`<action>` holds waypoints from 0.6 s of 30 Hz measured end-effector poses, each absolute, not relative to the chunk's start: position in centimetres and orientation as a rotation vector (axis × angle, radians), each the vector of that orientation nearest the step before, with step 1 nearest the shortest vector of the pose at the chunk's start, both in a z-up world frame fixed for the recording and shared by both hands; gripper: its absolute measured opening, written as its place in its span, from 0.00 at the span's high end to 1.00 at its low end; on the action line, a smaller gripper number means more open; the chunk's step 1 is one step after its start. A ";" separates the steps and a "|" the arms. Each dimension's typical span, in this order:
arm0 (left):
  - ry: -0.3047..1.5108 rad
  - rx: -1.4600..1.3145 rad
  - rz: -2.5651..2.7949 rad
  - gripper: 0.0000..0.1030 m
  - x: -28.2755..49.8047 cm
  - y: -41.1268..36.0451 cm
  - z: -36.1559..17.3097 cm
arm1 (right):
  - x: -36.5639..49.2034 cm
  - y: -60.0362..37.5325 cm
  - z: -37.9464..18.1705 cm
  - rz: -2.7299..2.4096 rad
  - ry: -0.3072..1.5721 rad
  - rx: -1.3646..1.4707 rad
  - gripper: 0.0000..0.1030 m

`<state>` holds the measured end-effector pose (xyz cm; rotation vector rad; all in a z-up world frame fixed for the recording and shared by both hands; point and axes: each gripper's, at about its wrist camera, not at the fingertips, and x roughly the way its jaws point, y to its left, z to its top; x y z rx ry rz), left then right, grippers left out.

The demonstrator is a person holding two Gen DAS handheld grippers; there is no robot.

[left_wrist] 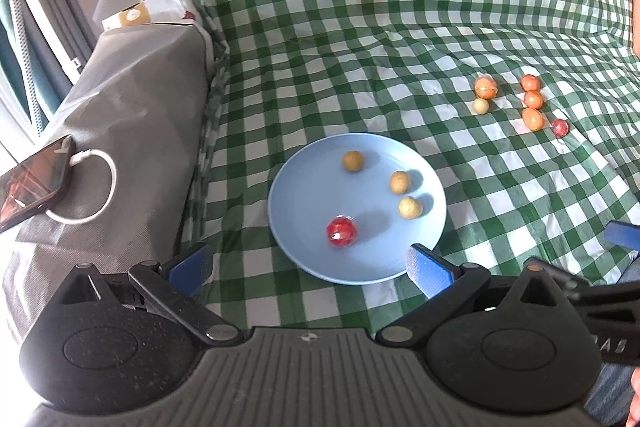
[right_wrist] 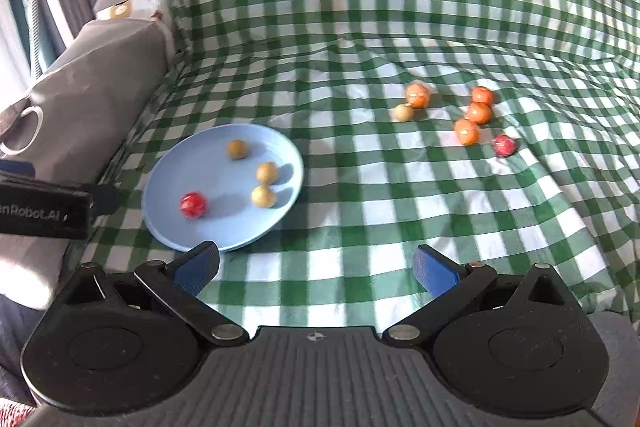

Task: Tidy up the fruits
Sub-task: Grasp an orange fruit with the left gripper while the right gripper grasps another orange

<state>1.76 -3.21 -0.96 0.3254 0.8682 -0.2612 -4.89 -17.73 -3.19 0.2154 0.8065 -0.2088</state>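
Observation:
A light blue plate (left_wrist: pixel 304 251) (right_wrist: pixel 168 227) lies on the green checked cloth. In it sit a red fruit (left_wrist: pixel 341 231) (right_wrist: pixel 193 204) and three yellowish fruits (left_wrist: pixel 400 182) (right_wrist: pixel 267 172). Farther right on the cloth lie several orange fruits (left_wrist: pixel 533 119) (right_wrist: pixel 466 131), a pale one (left_wrist: pixel 481 105) (right_wrist: pixel 403 112) and a small red one (left_wrist: pixel 560 127) (right_wrist: pixel 503 145). My left gripper (left_wrist: pixel 310 267) is open just short of the plate's near rim, empty. My right gripper (right_wrist: pixel 316 265) is open over bare cloth to the right of the plate, empty.
A grey cushioned armrest (left_wrist: pixel 132 131) rises at the left, with a phone (left_wrist: pixel 30 179) and a white cable (left_wrist: pixel 96 183) on it. The checked cloth (left_wrist: pixel 400 7) climbs up a backrest behind. The left gripper's black body (right_wrist: pixel 44 211) shows at the left edge of the right wrist view.

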 end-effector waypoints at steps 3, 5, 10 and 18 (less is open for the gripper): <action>0.868 0.334 -0.272 0.00 2.4 -4.6 -0.9 | -4.7 -19.4 -3.4 -0.245 0.796 0.227 0.01; 0.863 0.341 -0.280 0.00 3.0 -5.7 -0.9 | -4.6 -20.6 -3.5 -0.269 0.790 0.239 0.01; 0.854 0.347 -0.312 0.00 5.0 -8.9 -0.7 | -3.9 -24.1 -4.1 -0.333 0.774 0.243 0.01; 0.849 0.400 -0.364 0.00 10.0 -16.4 -2.1 | -1.4 -30.6 -5.2 -0.442 0.716 0.249 0.01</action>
